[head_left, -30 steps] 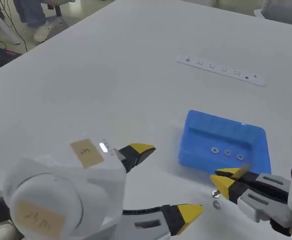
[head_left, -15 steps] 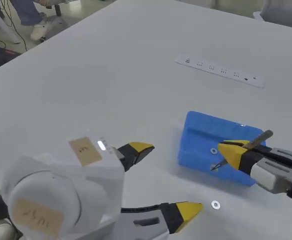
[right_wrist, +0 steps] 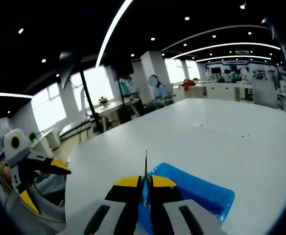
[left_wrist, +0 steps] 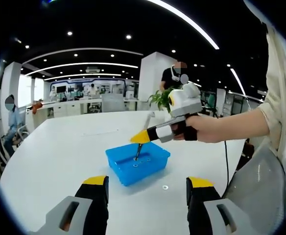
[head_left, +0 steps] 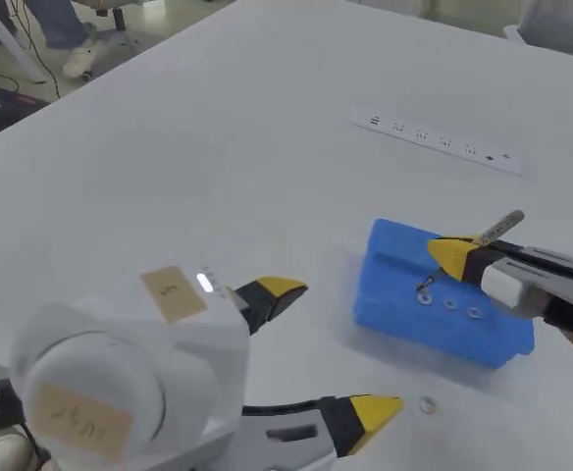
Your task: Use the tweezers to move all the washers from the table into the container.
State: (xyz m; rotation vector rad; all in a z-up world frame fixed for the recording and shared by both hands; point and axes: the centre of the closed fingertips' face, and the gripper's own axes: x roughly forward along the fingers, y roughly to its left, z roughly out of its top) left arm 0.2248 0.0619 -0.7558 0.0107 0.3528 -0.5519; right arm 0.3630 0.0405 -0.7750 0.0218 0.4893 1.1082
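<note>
Holding the tweezers (head_left: 502, 228) pinched in my right tool (head_left: 448, 253), I point their thin tips down into the blue container (head_left: 434, 334). The jaws of this tool are almost closed, with just the tweezers squeezed between them. I think that is because the tweezers are thin and would slip out of a loose hold. I tilt them down so the tips reach the floor of the container, right by one of the three washers (head_left: 449, 303) that lie inside it in a short row. I think this is the step where a washer gets dropped off, but the tips are too small for me to tell if they hold one or not. The container sits on the white desk (head_left: 218, 147), in front of me and a bit to my right, where my right tool reaches it with ease.

One more washer (head_left: 426, 403) lies on the desk, just outside the near wall of the container. So I judge the job is mostly done, with that one to fetch next.

My left tool (head_left: 336, 353) holds nothing. Its two yellow-tipped jaws are spread wide, and it hangs low at my left, well apart from the tweezers.

For writing, I see a tan sticker (head_left: 174, 296) on my left tool with a dark scribble that I cannot read. A flat socket strip (head_left: 439, 142) is set in the desk farther back, and its marks are too small to read
</note>
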